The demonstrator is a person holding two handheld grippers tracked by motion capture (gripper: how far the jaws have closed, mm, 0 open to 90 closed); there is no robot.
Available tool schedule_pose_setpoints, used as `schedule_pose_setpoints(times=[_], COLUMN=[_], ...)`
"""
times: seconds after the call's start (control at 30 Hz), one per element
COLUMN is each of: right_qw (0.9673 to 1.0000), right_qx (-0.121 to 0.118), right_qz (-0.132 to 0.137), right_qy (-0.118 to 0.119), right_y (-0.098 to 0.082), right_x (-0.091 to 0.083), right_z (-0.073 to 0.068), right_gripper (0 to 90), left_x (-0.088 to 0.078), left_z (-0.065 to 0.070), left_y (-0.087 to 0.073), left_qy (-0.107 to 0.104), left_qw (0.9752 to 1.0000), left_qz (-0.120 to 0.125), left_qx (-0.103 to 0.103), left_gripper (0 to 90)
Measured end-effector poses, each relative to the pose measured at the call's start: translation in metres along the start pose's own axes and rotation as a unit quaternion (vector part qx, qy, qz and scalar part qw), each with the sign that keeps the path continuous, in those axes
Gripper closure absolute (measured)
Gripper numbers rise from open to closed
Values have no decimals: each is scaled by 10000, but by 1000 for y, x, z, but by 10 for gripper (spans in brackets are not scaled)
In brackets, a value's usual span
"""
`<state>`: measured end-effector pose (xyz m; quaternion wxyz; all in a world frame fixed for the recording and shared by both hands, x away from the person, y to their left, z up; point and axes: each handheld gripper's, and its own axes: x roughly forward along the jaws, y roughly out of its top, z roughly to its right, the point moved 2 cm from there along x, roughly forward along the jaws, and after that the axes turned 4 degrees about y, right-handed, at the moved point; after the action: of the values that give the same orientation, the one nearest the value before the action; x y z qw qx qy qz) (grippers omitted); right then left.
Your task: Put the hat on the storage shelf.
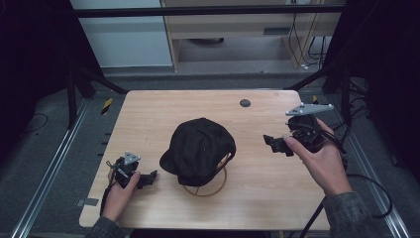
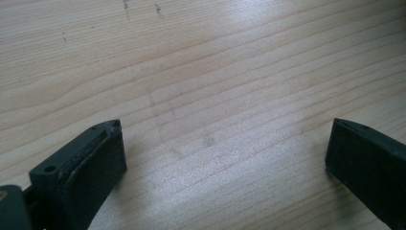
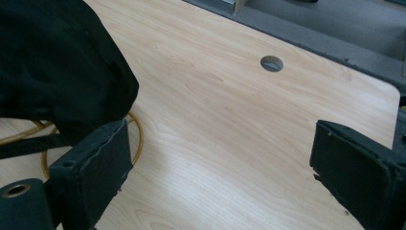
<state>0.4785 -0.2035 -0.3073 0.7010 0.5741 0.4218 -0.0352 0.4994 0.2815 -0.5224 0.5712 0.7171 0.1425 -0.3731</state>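
The black cap (image 1: 198, 150) sits mid-surface atop a wire ring stand (image 1: 205, 188); likely light, soft and deformable, best gripped at the brim. Flanking it, left gripper (image 1: 147, 178) and right gripper (image 1: 273, 143) jaws stand wide, empty.

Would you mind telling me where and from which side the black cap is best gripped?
Probably the brim: on the black cap it juts out flat at the lower left, toward the open left gripper. A level approach from that side could pinch it; the crown is soft and rounded on its stand.
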Motion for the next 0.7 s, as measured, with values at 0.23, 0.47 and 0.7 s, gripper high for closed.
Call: schedule_pose_setpoints(times=[0.23,0.47,0.7], right_qw=[9999,9998,9997], right_qx=[131,175,209], right_qz=[-42,-53,-115], right_qy=[-18,-31,-87], right_y=[-27,-48,-74], right_x=[5,12,27], right_z=[6,6,5], right_gripper=[101,112,114], left_x=[0,0,0], left_z=[0,0,0], left_y=[0,0,0], left_qy=[0,1,0], left_qw=[10000,10000,10000], left_qz=[-1,0,1], left_qx=[1,1,-1], left_gripper=[0,0,0])
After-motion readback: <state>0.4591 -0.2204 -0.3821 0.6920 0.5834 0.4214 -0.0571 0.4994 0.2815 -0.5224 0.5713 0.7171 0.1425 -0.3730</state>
